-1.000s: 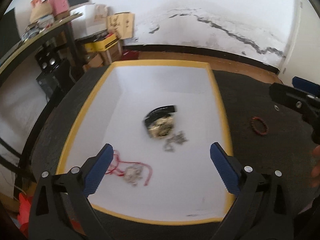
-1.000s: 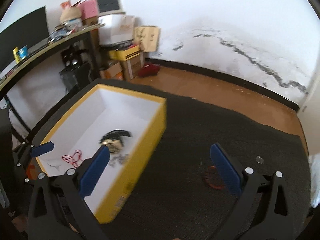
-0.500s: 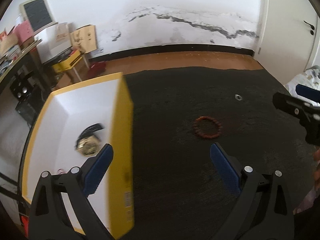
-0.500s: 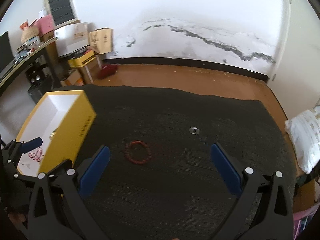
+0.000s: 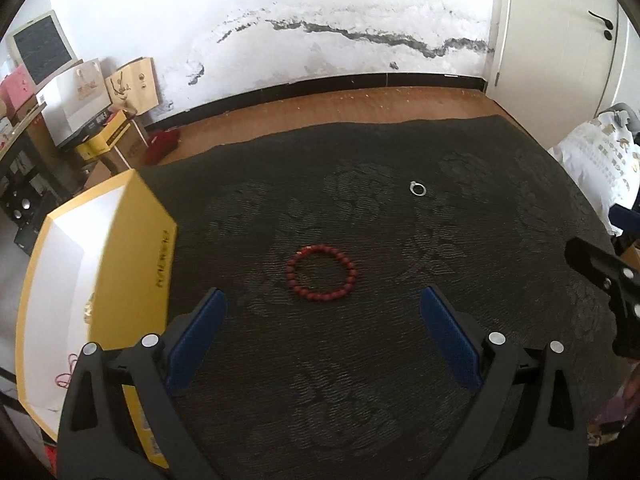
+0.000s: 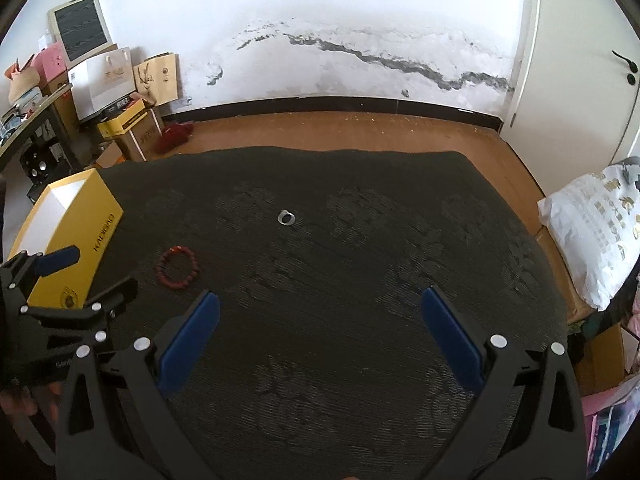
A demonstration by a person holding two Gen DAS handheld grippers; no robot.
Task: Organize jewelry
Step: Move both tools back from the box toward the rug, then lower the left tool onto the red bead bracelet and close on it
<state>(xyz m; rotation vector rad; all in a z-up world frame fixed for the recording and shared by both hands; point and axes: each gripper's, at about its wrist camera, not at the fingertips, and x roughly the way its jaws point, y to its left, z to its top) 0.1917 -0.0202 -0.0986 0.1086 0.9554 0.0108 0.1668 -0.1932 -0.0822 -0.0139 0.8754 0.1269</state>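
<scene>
A red bead bracelet lies flat on the dark cloth, just ahead of my open, empty left gripper; it also shows in the right wrist view. A small silver ring lies farther back right, seen from the right wrist too. The yellow box with a white inside stands at the left, with a red cord in it. My right gripper is open and empty over bare cloth, right of the bracelet.
The dark patterned cloth covers the table top. Beyond its far edge are a wooden floor, bags and boxes at the back left. A white pillow lies at the right edge.
Both grippers have swung right, away from above the yellow box and over the dark cloth. The bracelet now lies centred ahead of the left gripper. Both stay open.
</scene>
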